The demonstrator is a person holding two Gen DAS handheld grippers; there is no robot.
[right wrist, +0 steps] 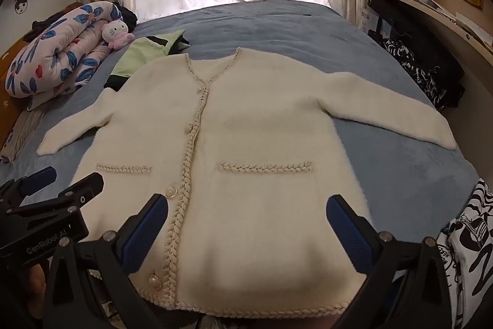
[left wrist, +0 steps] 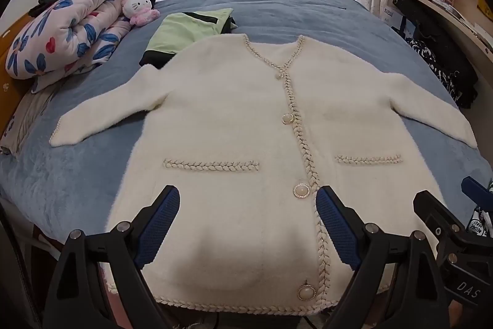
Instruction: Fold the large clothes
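Evidently nothing has been folded yet: the fluffy cream button-front cardigan with braided trim (left wrist: 246,125) lies face up and spread flat on the blue plush bed cover (left wrist: 77,181), both sleeves angled outward and its hem nearest the cameras, a layout that leaves every edge free to be picked up.

Far left, a rolled white quilt with blue flowers (left wrist: 64,30) sits by the bed's edge with a small white and pink cat plush toy (left wrist: 139,9) resting against it. Just beside these, a folded pale green garment with black bands (left wrist: 185,30) lies with its near corner under the cardigan's left shoulder; I judge it could be dragged if that side is lifted.

Over the left half of the hem hovers the left gripper (left wrist: 248,224), its blue-padded fingers spread wide and holding nothing. The right gripper (right wrist: 246,228) hangs over the right half, likewise spread and empty.

Far right, black and white patterned clothes (right wrist: 416,73) lie heaped below a curved wooden shelf (right wrist: 431,5), well apart from the right sleeve.
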